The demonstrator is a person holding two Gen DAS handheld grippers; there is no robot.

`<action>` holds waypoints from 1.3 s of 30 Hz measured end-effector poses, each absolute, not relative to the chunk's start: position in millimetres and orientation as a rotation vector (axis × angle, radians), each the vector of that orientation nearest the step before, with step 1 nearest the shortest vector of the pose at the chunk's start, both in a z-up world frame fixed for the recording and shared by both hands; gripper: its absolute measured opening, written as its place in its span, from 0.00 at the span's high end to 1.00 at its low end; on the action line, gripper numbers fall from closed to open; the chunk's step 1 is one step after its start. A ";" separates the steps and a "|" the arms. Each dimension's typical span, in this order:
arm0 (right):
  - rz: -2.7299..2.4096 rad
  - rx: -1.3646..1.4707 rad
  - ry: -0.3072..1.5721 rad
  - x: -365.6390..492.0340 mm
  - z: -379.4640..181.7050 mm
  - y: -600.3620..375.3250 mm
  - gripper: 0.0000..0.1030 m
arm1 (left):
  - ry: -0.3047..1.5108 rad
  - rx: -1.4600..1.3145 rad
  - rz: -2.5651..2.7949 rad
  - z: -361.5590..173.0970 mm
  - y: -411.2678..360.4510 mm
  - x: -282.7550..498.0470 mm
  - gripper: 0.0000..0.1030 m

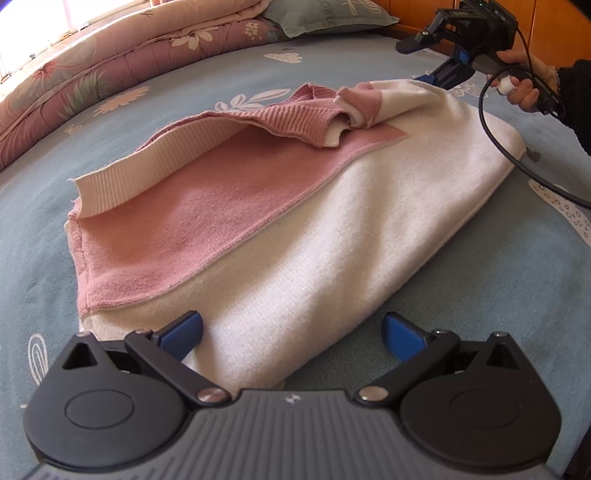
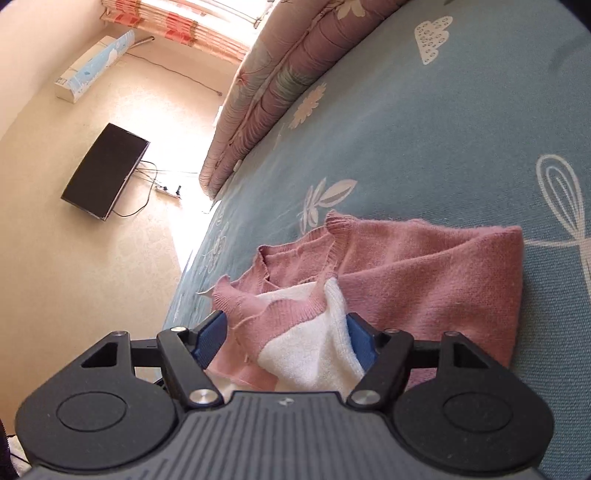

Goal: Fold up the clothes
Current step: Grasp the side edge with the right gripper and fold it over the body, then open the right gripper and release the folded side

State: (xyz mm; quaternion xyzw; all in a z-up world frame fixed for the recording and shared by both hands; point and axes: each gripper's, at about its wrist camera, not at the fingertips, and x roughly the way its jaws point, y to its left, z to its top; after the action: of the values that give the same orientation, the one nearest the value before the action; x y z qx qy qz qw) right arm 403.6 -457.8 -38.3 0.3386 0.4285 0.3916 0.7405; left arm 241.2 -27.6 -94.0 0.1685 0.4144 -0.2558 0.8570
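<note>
A pink and white knitted sweater (image 1: 295, 221) lies partly folded on the blue patterned bedsheet (image 1: 44, 229). Its pink panel and ribbed hem are turned over the white body. My left gripper (image 1: 293, 332) stands open at the sweater's near edge, its left fingertip over white fabric, gripping nothing. At the far corner a hand (image 1: 524, 86) holds my right gripper (image 1: 434, 78). In the right wrist view the right gripper (image 2: 286, 339) is open, with loose pink and white folds of the sweater (image 2: 424, 280) lying between its fingers.
A rolled floral quilt (image 1: 74, 74) and a pillow (image 1: 332, 14) lie along the far side of the bed. A black cable (image 1: 491, 147) trails over the sweater's right corner. Beyond the bedsheet (image 2: 406, 129) are a television (image 2: 105, 171) and a power strip (image 2: 168, 190).
</note>
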 end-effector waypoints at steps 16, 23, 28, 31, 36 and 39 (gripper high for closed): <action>0.590 0.494 0.998 406.5 -51.1 -438.4 0.91 | 0.866 0.345 -0.531 -94.3 -26.8 240.9 0.00; 0.499 0.329 0.857 381.6 -2.8 -427.5 0.92 | 0.866 0.349 -0.526 -93.2 -27.0 239.2 0.00; 0.359 0.341 0.819 383.5 6.6 -455.3 0.92 | 0.862 0.347 -0.522 -94.0 -25.9 238.5 0.00; 0.229 0.329 0.852 386.6 -6.5 -465.4 0.90 | 0.864 0.347 -0.520 -93.7 -26.2 239.1 0.00; 0.217 0.380 0.824 369.8 -10.1 -466.1 0.84 | 0.840 0.367 -0.511 -87.3 -27.2 236.8 0.01; 0.277 0.375 0.782 350.9 1.7 -455.5 0.70 | 0.800 0.386 -0.512 -78.9 -26.8 236.0 0.01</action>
State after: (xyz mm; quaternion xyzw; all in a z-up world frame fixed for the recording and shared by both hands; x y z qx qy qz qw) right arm 350.9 -455.5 1.7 0.1813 0.3776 0.1339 0.8981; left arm 236.0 -26.8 -78.9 0.1847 0.3825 -0.2450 0.8715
